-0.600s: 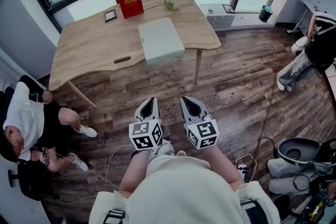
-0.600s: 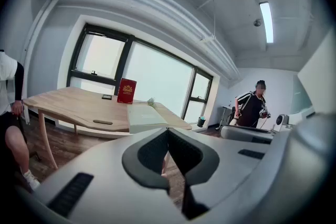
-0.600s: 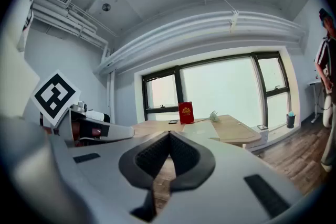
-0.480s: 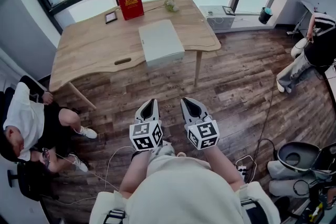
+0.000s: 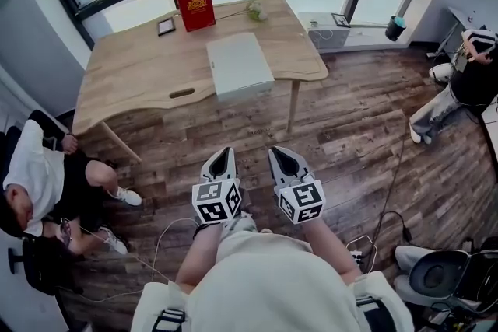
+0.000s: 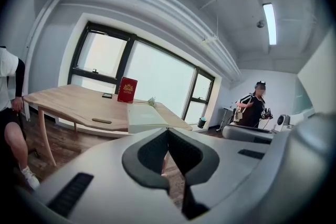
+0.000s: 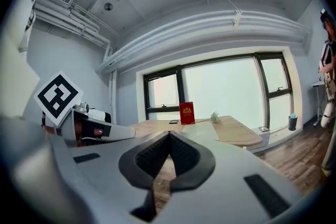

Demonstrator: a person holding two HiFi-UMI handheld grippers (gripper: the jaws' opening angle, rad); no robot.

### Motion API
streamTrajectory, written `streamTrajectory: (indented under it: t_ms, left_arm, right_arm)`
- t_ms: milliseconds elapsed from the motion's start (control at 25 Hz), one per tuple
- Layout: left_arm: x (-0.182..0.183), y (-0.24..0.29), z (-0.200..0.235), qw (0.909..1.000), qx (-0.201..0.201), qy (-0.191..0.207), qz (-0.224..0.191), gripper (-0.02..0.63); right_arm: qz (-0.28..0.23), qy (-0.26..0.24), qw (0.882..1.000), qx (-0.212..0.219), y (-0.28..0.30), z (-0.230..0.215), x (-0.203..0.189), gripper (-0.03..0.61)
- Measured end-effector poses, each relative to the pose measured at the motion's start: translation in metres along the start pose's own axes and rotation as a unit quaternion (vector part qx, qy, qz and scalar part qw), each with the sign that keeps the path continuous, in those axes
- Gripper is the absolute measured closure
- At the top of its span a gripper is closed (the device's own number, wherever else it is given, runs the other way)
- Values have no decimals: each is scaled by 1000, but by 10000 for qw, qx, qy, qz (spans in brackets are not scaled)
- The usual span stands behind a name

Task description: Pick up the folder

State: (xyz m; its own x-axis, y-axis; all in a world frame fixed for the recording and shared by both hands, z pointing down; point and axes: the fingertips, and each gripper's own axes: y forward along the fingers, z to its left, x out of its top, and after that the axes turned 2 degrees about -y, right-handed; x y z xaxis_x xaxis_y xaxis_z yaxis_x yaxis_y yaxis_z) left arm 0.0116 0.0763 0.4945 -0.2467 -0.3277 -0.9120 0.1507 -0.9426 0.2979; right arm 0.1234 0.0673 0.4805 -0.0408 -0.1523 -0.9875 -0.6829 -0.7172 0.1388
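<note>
A pale grey-white folder (image 5: 240, 64) lies flat on the wooden table (image 5: 132, 70), its near end over the table's front edge; it also shows as a pale slab (image 6: 144, 117) in the left gripper view and faintly (image 7: 202, 130) in the right gripper view. My left gripper (image 5: 222, 154) and right gripper (image 5: 279, 152) hang side by side over the floor, well short of the table. Both are shut with nothing between the jaws, as the left gripper view (image 6: 168, 130) and right gripper view (image 7: 169, 135) show.
A red book (image 5: 194, 5) stands upright at the table's far edge, with a dark phone (image 5: 165, 25) and a small plant (image 5: 254, 9) near it. A seated person (image 5: 43, 190) is at the left, another person (image 5: 459, 85) at the right. Cables (image 5: 381, 221) cross the wood floor.
The grippers keep their place. The view has shifted slightly: the table sits a little lower in frame, and the person at the right has moved.
</note>
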Motion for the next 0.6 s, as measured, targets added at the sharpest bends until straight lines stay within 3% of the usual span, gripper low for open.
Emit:
streamTrajectory:
  t_ms: [200,600]
  left_arm:
    - [-2,3,-3,10000,4,-65,20,592]
    - [-11,-1,-3,9998,117,-124,107,592]
  right_arm:
    - [-56,464,9989,-70,-2,-13,0,560]
    - [-50,474,9988,-115,-7,-19,-3,558]
